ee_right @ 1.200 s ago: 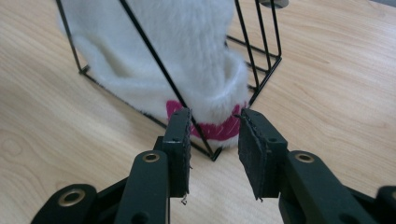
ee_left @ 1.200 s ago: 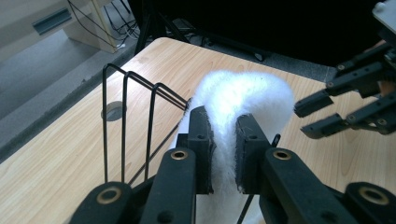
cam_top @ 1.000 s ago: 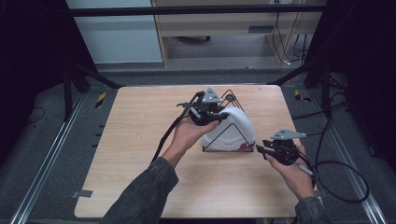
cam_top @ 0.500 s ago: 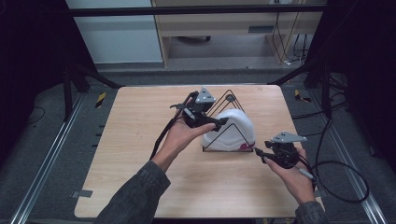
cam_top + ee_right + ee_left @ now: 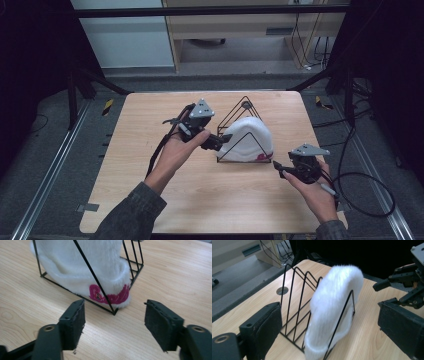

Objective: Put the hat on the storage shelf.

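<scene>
A fluffy white hat (image 5: 250, 140) with pink lettering (image 5: 110, 296) on its brim stands slotted in a black wire rack (image 5: 243, 106) at the middle of the wooden table (image 5: 150, 115). My left gripper (image 5: 220, 138) is open just left of the hat, its jaws pointing at it. In the left gripper view the hat (image 5: 334, 312) and rack (image 5: 294, 295) stand between the spread jaws of the left gripper (image 5: 328, 322), not touched. My right gripper (image 5: 280, 169) is open near the rack's front right corner. In the right gripper view the right gripper (image 5: 115, 325) holds nothing.
Cables trail from both grippers; the right one loops off the table's right edge (image 5: 325, 150). A round hole (image 5: 282, 290) lies in the tabletop behind the rack. Bare wood spreads to the left and front (image 5: 225, 200). Shelving and floor lie beyond the far edge.
My left gripper has drawn back leftward from the top of the hat to its left side. The right gripper has drifted slightly toward the person. The hat stays in the rack.
</scene>
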Demonstrator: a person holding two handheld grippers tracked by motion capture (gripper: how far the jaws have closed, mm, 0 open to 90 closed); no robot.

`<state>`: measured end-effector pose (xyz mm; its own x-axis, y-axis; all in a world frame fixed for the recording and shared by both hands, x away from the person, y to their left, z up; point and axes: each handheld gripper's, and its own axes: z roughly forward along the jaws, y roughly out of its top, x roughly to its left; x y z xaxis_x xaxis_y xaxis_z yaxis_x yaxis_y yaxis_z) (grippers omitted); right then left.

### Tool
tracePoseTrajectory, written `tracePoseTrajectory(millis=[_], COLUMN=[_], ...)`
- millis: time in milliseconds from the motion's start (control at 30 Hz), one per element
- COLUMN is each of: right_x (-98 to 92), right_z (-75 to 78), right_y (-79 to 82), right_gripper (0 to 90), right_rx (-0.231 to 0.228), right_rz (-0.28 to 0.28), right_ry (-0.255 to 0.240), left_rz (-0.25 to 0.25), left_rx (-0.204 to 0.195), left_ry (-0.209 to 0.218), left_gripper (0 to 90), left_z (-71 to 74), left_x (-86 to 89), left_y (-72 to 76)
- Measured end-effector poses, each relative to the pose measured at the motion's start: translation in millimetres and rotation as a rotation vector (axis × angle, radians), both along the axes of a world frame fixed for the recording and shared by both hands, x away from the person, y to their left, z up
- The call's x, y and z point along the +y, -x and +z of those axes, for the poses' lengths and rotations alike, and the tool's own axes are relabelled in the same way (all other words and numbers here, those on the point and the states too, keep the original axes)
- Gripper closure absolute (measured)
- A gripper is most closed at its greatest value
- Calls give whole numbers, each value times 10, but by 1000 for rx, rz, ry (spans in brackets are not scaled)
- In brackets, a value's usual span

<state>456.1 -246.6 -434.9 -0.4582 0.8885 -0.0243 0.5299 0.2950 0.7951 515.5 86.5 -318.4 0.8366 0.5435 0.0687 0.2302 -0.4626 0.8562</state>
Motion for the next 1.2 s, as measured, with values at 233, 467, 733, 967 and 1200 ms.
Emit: tracePoseTrajectory(millis=[233, 467, 733, 967, 1200], right_x=[-65, -89, -62, -63, -50], right_z=[-60, -189, -312, -371, -447], right_y=[27, 29, 29, 44, 52], right_gripper=[154, 101, 114, 159, 158], right_rx=[3, 39, 75, 109, 104], right_rz=[-39, -28, -5, 8, 28], right_ry=[2, 19, 22, 30, 49], left_rz=[28, 70, 137, 190, 253], left_rx=[-9, 10, 54, 112, 127], left_ry=[-24, -61, -92, -110, -125], left_gripper=[49, 49, 51, 53, 53], left_z=[-66, -285, -614, -901, -1096], left_x=[294, 618, 1016, 1345, 1612], left_y=[159, 232, 278, 336, 392])
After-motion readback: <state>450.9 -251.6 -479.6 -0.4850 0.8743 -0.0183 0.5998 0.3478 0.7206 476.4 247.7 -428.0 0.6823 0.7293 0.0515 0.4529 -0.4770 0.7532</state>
